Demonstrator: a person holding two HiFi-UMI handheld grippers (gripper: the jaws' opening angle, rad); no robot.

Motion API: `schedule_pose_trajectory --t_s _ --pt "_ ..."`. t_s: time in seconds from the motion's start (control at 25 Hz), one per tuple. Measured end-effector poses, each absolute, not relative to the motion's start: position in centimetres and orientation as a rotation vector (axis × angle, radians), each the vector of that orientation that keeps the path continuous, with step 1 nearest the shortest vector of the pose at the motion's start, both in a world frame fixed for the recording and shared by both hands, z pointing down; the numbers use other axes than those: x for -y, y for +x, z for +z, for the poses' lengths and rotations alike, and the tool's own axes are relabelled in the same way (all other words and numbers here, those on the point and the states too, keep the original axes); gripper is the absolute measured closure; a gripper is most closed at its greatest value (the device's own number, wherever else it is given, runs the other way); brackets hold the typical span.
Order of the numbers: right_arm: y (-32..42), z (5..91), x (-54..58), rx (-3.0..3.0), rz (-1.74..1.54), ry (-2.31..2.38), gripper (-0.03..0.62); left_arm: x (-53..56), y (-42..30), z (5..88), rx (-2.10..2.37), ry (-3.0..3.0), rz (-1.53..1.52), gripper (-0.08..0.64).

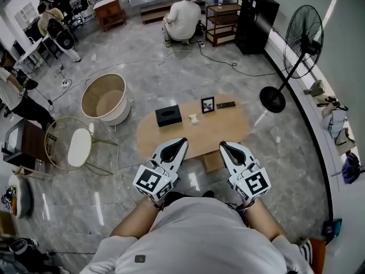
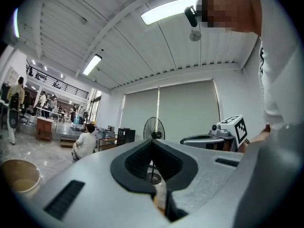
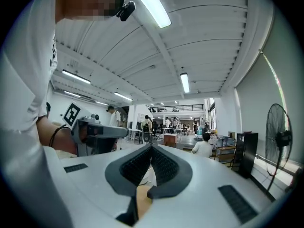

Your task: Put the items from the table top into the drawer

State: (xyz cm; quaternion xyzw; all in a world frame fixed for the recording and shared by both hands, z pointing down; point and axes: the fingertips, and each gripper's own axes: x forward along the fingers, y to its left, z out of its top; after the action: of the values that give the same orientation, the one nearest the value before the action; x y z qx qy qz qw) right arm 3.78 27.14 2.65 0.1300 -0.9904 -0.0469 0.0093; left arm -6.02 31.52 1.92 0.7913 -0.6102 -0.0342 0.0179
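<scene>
Jaws pressed together and empty on left gripper (image 1: 181,143) and right gripper (image 1: 226,146), both low centre, just short of the table (image 1: 223,128).

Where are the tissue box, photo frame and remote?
tissue box (image 1: 168,115), head view, on its top face.
photo frame (image 1: 208,104), head view, on its front pane.
remote (image 1: 226,104), head view, on its mid-body.

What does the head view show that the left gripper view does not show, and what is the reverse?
Only the head view shows the black box, the small frame and the remote on the oval table. Only the left gripper view shows the ceiling lamps and the grey window blinds. Both show the standing fan, the seated person and the right gripper.
</scene>
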Motion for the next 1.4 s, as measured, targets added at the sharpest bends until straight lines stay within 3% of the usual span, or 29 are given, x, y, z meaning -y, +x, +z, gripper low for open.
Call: schedule_pose_trajectory --t_s 0.28,0.68,1.4 --pt "7.0 3.6 -22.2 3.096 -0.076 0.475 0.568 -26.9 -3.0 4.0 1.840 2.406 -0.133 0.551" --pt "5.7 5.1 -16.2 3.059 -0.012 0.504 0.568 -20.5 -4.6 5.7 1.798 2.395 -0.139 0.551" --pt "-9.0 14.3 -4.8 2.856 0.145 0.482 0.566 -9.7 -18.7 13.6 1.764 2.293 0.017 0.551"
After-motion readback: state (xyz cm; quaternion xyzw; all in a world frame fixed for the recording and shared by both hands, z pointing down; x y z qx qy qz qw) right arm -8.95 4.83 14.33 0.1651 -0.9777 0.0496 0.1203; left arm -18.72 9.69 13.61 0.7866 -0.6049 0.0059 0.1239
